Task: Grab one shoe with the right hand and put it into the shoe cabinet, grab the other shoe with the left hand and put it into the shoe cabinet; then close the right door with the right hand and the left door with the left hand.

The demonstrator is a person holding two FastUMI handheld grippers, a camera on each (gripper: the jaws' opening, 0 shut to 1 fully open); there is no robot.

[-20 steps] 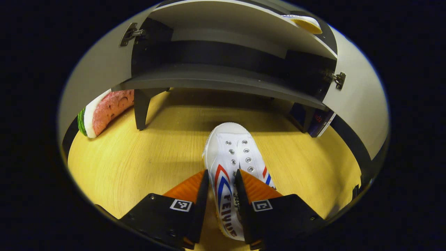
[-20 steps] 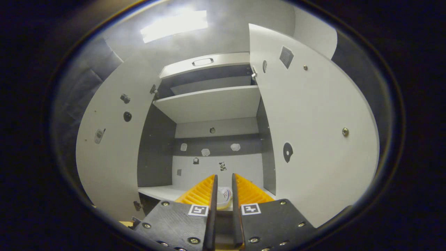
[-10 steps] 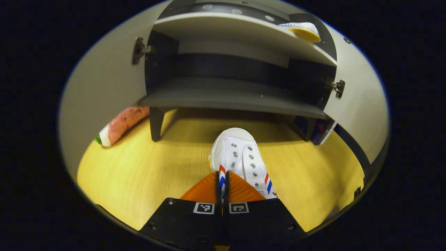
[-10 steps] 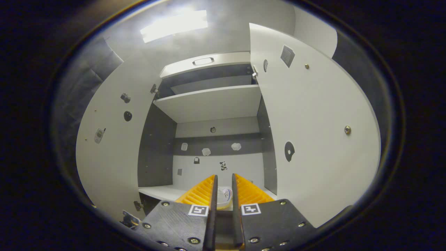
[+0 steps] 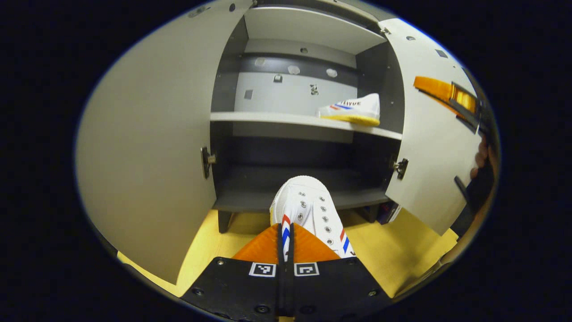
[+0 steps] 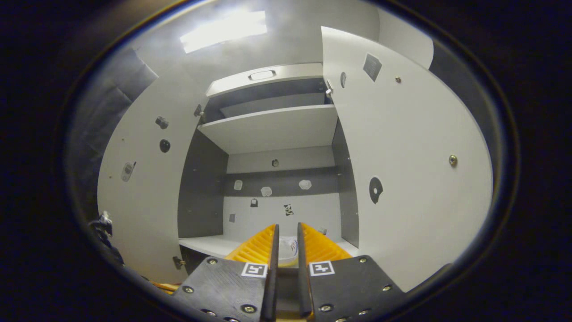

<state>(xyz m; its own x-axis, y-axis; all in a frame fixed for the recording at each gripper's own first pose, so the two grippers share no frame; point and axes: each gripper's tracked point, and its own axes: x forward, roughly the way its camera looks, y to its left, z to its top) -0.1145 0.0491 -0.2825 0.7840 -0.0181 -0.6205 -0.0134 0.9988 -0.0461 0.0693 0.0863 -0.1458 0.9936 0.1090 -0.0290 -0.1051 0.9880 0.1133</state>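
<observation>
A white shoe (image 5: 308, 205) with red and blue stripes hangs lifted in front of the open shoe cabinet (image 5: 232, 89), toe toward its bottom shelf (image 5: 250, 197). My left gripper (image 5: 284, 230) is shut on the shoe's side wall. The other white shoe (image 5: 353, 107) lies on the right end of the middle shelf (image 5: 268, 118). My right gripper (image 6: 286, 232) stands before that shelf, its fingers a narrow gap apart with nothing between them. That shoe (image 6: 287, 248) shows through the gap. The right gripper (image 5: 447, 91) and a hand (image 5: 482, 156) are in front of the right door.
Both doors stand wide open: the left door (image 5: 152, 147) and the right door (image 5: 429, 134), also the left door (image 6: 143, 188) and the right door (image 6: 411, 179). The cabinet stands on short legs on a wooden floor (image 5: 402, 250). A blue thing (image 5: 386, 213) lies under it.
My left gripper shut on the shoe on the floor, then lifted it and tilted up toward the cabinet. The right gripper has hardly moved.
</observation>
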